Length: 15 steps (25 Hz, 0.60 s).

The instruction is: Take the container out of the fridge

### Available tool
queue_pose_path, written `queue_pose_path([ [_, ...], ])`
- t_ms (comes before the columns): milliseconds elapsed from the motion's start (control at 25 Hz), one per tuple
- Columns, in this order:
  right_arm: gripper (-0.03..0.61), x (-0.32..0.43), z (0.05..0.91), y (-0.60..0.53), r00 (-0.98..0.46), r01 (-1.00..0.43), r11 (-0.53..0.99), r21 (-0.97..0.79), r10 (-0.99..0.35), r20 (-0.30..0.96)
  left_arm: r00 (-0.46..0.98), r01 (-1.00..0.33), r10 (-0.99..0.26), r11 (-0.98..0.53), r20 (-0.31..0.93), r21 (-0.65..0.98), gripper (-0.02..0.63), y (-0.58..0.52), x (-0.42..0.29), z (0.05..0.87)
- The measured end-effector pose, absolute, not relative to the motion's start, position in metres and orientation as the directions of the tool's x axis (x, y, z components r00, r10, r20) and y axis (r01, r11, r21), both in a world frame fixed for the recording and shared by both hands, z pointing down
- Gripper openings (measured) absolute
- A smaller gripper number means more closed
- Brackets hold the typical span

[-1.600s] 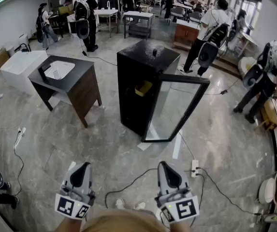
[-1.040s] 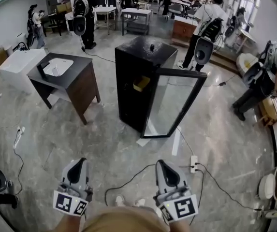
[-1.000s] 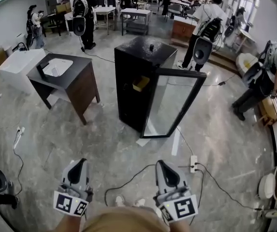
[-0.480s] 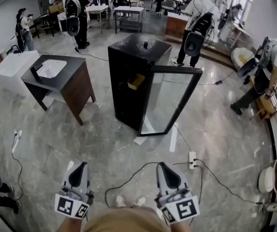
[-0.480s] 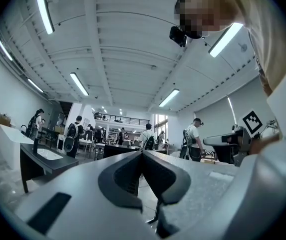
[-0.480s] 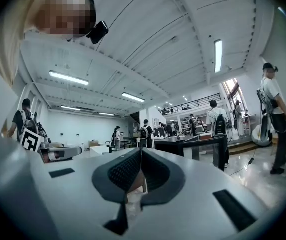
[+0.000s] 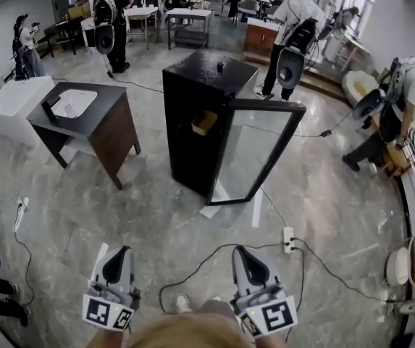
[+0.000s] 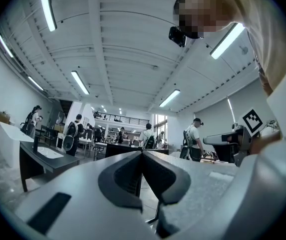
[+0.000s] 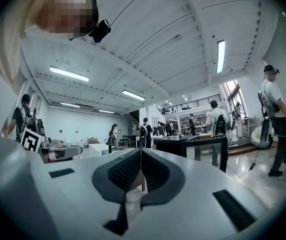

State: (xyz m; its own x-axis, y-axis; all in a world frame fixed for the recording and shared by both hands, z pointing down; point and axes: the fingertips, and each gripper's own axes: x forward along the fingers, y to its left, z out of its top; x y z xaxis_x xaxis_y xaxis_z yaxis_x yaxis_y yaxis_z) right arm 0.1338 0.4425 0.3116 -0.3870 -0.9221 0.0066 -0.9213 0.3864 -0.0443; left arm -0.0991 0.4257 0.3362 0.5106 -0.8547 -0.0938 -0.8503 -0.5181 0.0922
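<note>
First, nearest the camera: left gripper [image 7: 119,254], a grey two-jaw tool with a marker cube, at 7 o'clock in the head view. Its jaws are pressed together with nothing between them. Right gripper [image 7: 242,252], same make, at 5 o'clock; jaws likewise closed tip to tip, empty. Both are held level above the floor, touch nothing and point toward 12 o'clock.

Next, grey marbled stone floor [image 7: 156,216]: a black cable [image 7: 193,270] loops between the grippers, and a white power strip [image 7: 289,236] lies at 4 o'clock.

Mid-distance, 12 o'clock: tall black box-shaped fridge [image 7: 189,151], well apart from both grippers. Its glass-paned, black-framed door [image 7: 254,154] stands swung open to the right. The yellow container [image 7: 204,122] sits inside, high up, near the open front edge.

At 10 o'clock: dark wooden vanity cabinet with a white basin [image 7: 84,114]; beyond it, a white bathtub [image 7: 11,100]. Farther, 11 to 2 o'clock: several persons with backpacks [image 7: 290,27], and tables.

View differences: only the head view shows the yellow container and the fridge interior. The left gripper view adds ceiling light strips [image 8: 80,82] and the right gripper's marker cube at 3 o'clock. The right gripper view shows the left gripper's cube at 9 o'clock. In both, the fridge is a dark shape beyond the jaw tips, its contents not discernible.
</note>
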Motion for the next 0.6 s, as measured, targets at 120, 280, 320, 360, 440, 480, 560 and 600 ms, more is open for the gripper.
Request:
queue_pose_path([
  [120,0.002,0.128,0.315,0.445,-0.38,-0.924,0.379,-0.047,-0.925,0.011,0.508,-0.852,-0.858,-0.514,-0.074,0.101,0.002,0.429,-0.106,0.344],
  [280,0.002,0.122,0.316,0.443,-0.376,-0.925,0.376,-0.045,-0.926,0.001,0.508,-0.853,-0.859,-0.511,-0.062,0.105,0.002,0.425,-0.115,0.349],
  [320,0.002,0.122,0.317,0.441,-0.375,-0.926,0.374,-0.045,-0.927,0.002,0.51,-0.851,-0.858,-0.514,-0.061,0.104,0.002,0.424,-0.115,0.349],
  [360,0.002,0.123,0.318,0.44,-0.372,-0.927,0.371,-0.046,-0.928,0.005,0.515,-0.849,-0.855,-0.519,-0.06,0.101,0.002,0.423,-0.114,0.349],
  [440,0.002,0.124,0.319,0.434,-0.366,-0.929,0.365,-0.056,-0.931,0.007,0.526,-0.844,-0.849,-0.529,-0.056,0.093,0.002,0.418,-0.111,0.349],
  [480,0.002,0.125,0.319,0.431,-0.365,-0.929,0.364,-0.062,-0.931,0.007,0.529,-0.842,-0.847,-0.532,-0.054,0.091,0.002,0.415,-0.11,0.35],
  [560,0.002,0.127,0.323,0.422,-0.367,-0.928,0.366,-0.071,-0.93,0.008,0.53,-0.842,-0.847,-0.532,-0.049,0.089,0.002,0.406,-0.107,0.352],
  [600,0.002,0.128,0.325,0.417,-0.37,-0.927,0.368,-0.073,-0.929,0.01,0.528,-0.843,-0.848,-0.53,-0.047,0.09,0.002,0.4,-0.104,0.354],
])
